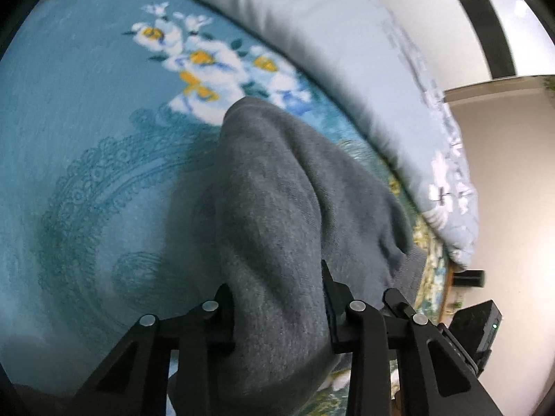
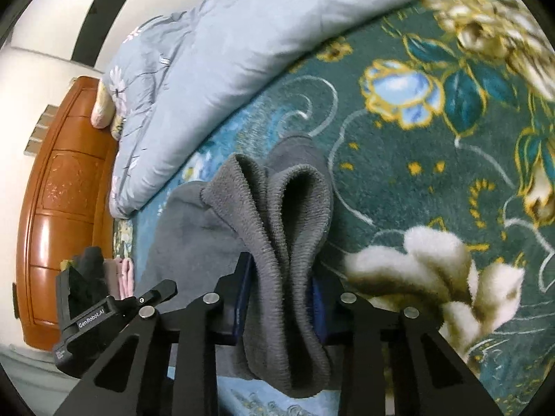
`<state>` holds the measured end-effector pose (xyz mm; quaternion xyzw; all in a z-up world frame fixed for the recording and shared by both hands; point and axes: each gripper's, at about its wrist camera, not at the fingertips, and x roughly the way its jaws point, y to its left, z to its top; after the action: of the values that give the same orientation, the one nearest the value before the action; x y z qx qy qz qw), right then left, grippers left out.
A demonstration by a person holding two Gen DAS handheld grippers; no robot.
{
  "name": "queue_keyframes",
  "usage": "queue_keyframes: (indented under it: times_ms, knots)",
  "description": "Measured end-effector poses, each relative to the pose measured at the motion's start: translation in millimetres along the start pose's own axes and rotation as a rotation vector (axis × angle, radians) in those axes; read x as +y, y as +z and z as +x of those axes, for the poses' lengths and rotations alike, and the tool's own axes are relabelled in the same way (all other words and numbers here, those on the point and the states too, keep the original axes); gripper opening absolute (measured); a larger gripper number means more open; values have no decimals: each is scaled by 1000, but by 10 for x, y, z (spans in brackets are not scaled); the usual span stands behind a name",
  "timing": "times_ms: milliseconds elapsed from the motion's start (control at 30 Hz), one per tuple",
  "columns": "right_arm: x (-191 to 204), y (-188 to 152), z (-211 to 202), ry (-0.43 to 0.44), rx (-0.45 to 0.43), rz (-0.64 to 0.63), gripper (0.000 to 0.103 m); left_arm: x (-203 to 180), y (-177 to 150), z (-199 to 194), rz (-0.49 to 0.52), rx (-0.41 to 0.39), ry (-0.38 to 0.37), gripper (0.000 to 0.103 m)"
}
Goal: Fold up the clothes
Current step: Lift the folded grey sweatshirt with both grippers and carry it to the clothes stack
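Gripped in 2 tongs, left (image 1: 277,298) and right (image 2: 281,287) (both clamped on fabric): grey garment (image 1: 277,190), bunched above floral blanket (image 1: 86,121), pale quilt (image 1: 329,34) beyond.

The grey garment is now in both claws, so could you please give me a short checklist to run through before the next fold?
1. Left claw closed on the grey garment: ok, cloth fills the gap between its fingers.
2. Right claw closed on the garment: ok, bunched ribbed fabric sits between its pads.
3. Garment lifted clear of the floral blanket: cannot tell, its far end may still rest there.
4. Pale blue quilt clear of the garment: ok, it lies beside it, apart.
5. Flat blanket space for laying the fold: ok, open area to the left in the left wrist view.
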<state>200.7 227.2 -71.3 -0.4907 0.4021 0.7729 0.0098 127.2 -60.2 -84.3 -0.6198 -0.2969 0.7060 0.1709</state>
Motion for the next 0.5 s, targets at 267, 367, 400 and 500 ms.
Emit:
queue_keyframes:
  times_ms: [267,367,400,500]
  knots:
    - [599,159,-471,20,-49,-167,31,-126,61,-426,9,-98,-144,37]
    - [936,207,-607,30,-59,-252,31,-185,79,-679,39,-147,-152,37]
    - [1106,228,-629,34,-58,-285,31,-163,92,-800,44,-169,-156,37]
    - [1637,282,-691,80,-51,-377,31,-42,209,-1254,33,-261,-173,37]
